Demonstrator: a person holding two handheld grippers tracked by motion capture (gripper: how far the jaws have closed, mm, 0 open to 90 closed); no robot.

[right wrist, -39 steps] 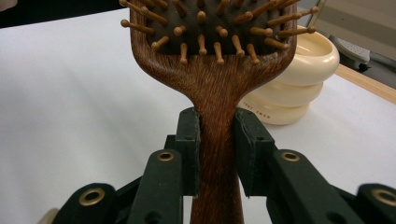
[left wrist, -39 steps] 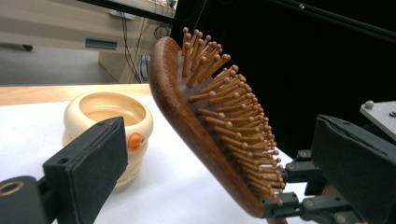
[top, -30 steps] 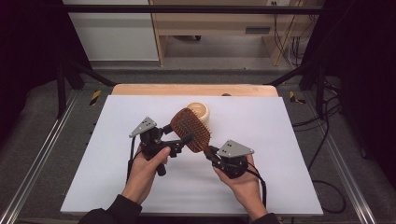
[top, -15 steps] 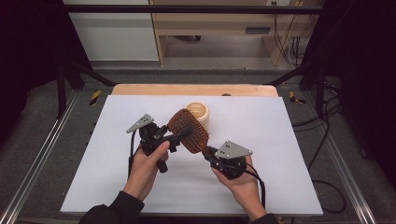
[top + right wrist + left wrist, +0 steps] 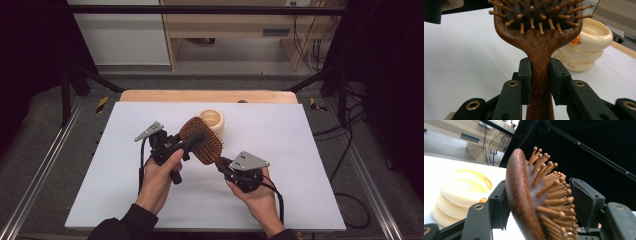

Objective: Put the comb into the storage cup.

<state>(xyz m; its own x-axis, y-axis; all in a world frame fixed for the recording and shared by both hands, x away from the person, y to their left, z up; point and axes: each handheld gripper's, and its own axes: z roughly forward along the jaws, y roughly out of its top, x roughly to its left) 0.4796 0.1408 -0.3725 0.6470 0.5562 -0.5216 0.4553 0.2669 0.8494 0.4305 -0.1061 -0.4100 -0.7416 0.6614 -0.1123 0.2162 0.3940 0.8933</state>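
Two grippers | right gripper clamps hairbrush handle | left gripper closing around head | cup lettering unreadable

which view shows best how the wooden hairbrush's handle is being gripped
The right gripper view: the brown wooden hairbrush has its handle clamped between the right gripper pads, close up. The high view shows the brush held between both hands, small. The left gripper view shows the head edge-on between the left gripper jaws, which have just been closing.

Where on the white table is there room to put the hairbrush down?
The white table is bare right of the cream cup out to its right edge, and at the far left corner. The middle is crowded: hairbrush, cup, left gripper, right gripper.
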